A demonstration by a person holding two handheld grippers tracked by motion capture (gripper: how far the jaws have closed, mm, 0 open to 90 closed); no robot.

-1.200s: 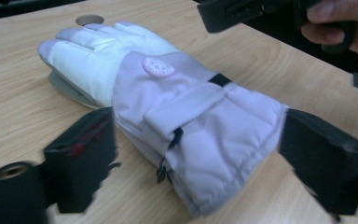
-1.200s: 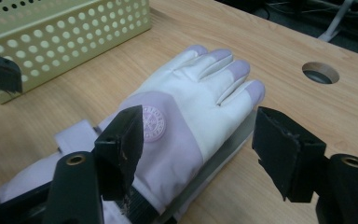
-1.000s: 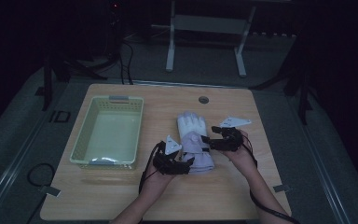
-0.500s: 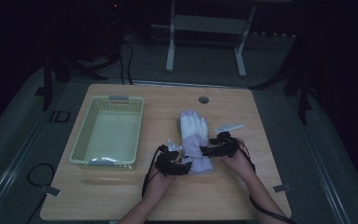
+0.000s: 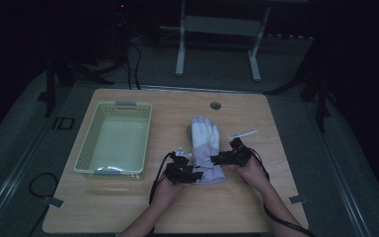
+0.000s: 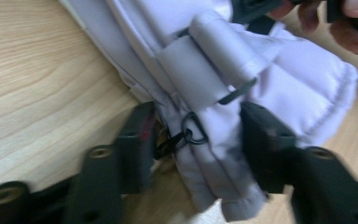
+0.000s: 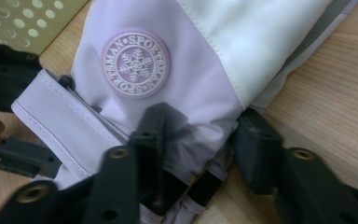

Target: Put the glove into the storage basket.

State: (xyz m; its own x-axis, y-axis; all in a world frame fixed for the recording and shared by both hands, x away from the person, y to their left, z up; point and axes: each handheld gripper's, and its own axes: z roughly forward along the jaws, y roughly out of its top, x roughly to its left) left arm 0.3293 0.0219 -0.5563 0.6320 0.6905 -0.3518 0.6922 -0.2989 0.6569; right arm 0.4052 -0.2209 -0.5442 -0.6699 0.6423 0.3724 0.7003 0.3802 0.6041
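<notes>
Glove: the lilac-and-white glove [image 5: 205, 149] lies flat on my table [image 5: 276, 197], fingers pointing away from me, cuff toward me, just right of the basket [image 5: 113, 139].
High view, edges: bare wood lies open on the glove's right, out to the table edge, and in front of my hands; the basket closes off the left.
High view, grippers: my left gripper [image 5: 193, 174] sits at the cuff's left corner, my right gripper [image 5: 222, 159] at its right edge, one on each side of the cuff.
Left gripper view, extra detail: a strap [image 6: 191, 70] crosses the cuff, and a small black ring clip [image 6: 192, 130] hangs at the seam, both too small to make out from above.
Left gripper view, grip: my jaws have just been closing; they straddle the cuff's padded corner, both pads against the fabric.
Right gripper view, extra detail: a round snowflake badge [image 7: 136, 63] sits on the back of the glove, with the basket's perforated wall [image 7: 23, 18] beyond it.
Right gripper view, grip: my jaws have just been closing; they pinch the cuff's edge, fabric bunched between the pads.
</notes>
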